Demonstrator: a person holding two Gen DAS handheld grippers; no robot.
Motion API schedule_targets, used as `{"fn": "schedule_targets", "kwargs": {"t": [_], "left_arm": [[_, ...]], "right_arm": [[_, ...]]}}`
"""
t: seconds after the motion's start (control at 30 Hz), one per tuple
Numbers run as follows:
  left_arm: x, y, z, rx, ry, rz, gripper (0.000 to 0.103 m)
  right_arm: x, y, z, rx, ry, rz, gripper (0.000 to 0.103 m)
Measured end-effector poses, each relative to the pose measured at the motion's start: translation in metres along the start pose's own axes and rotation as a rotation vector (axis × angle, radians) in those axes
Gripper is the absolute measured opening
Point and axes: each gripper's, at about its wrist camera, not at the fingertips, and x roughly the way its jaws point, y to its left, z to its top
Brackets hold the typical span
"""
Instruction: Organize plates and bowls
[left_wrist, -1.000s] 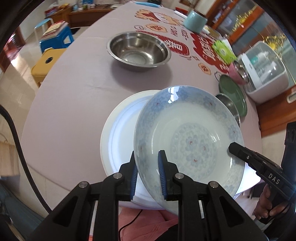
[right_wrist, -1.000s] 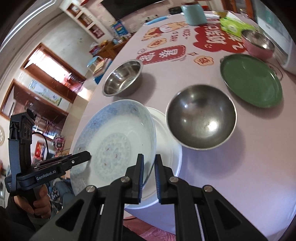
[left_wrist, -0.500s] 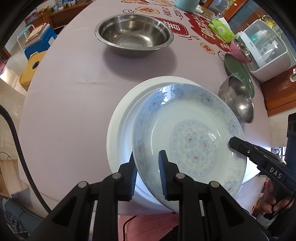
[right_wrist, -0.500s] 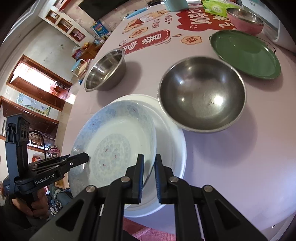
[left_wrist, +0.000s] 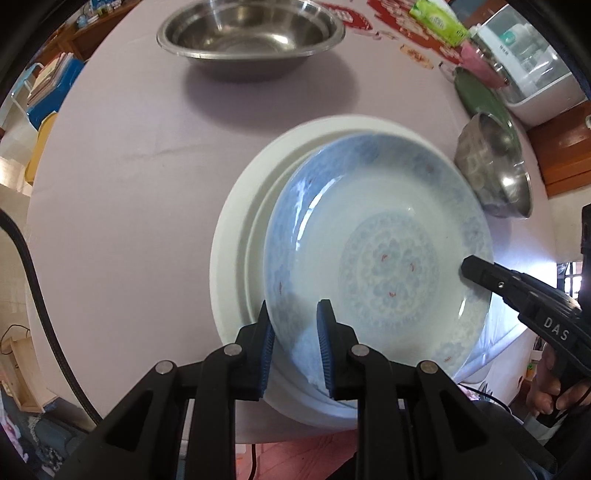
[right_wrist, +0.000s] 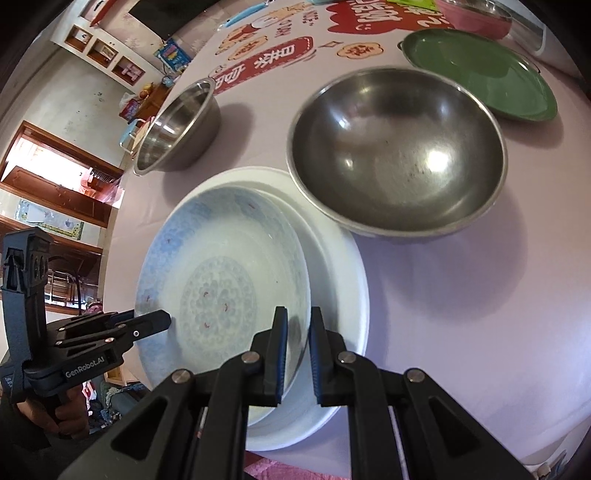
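A blue-patterned plate (left_wrist: 380, 254) lies tilted low over a larger white plate (left_wrist: 240, 236) at the table's near edge. My left gripper (left_wrist: 295, 332) is shut on the blue plate's near-left rim. My right gripper (right_wrist: 296, 332) is shut on its opposite rim (right_wrist: 299, 280). The blue plate (right_wrist: 221, 280) and the white plate (right_wrist: 343, 295) also show in the right wrist view. Each gripper shows in the other's view: the right one (left_wrist: 476, 271), the left one (right_wrist: 147, 325).
A steel bowl (right_wrist: 399, 147) sits just beyond the white plate. A second steel bowl (left_wrist: 251, 29) stands farther back. A green plate (right_wrist: 480, 70) and a pink bowl (right_wrist: 476, 14) lie at the far right, beside a white appliance (left_wrist: 524, 62).
Both grippers have lowered the blue plate down and forward over the white plate. The plates now look nearly nested. Both grips are unchanged.
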Motion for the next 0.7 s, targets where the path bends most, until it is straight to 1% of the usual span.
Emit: {"fn": "schedule_targets", "kwargs": {"t": [0.1, 0.13, 0.2, 0.33, 0.5, 0.57, 0.6, 0.63, 0.67, 0.7], "left_arm": [[0.003, -0.005, 0.006, 0.009, -0.007, 0.005, 0.023], [0.004, -0.006, 0.007, 0.011, -0.007, 0.003, 0.028], [0.006, -0.009, 0.009, 0.015, -0.006, 0.002, 0.03], [0.007, -0.014, 0.01, 0.033, -0.006, 0.012, 0.034], [0.007, -0.016, 0.01, 0.034, -0.006, 0.009, 0.035], [0.006, -0.017, 0.01, 0.039, -0.009, 0.012, 0.037], [0.004, -0.019, 0.009, 0.042, -0.012, 0.011, 0.04], [0.003, -0.02, 0.01, 0.046, -0.015, 0.009, 0.045], [0.001, -0.023, 0.01, 0.051, -0.018, 0.01, 0.048], [0.0, -0.024, 0.011, 0.054, -0.021, 0.012, 0.05]], "right_arm": [[0.001, 0.0, 0.001, 0.002, -0.003, 0.01, 0.011], [0.001, -0.001, 0.002, 0.001, -0.005, 0.016, 0.012], [0.001, -0.002, 0.003, -0.009, -0.009, 0.021, 0.014], [0.002, 0.0, 0.003, -0.017, -0.01, 0.013, 0.014], [0.001, 0.002, 0.004, -0.032, -0.005, 0.0, 0.014], [0.0, 0.005, 0.004, -0.041, -0.004, -0.004, 0.014], [-0.001, 0.005, 0.004, -0.044, -0.005, -0.004, 0.014], [-0.002, 0.007, 0.005, -0.048, -0.009, 0.002, 0.018], [-0.004, 0.007, 0.005, -0.053, -0.014, 0.002, 0.022], [-0.006, 0.008, 0.004, -0.061, -0.019, -0.003, 0.024]]}}
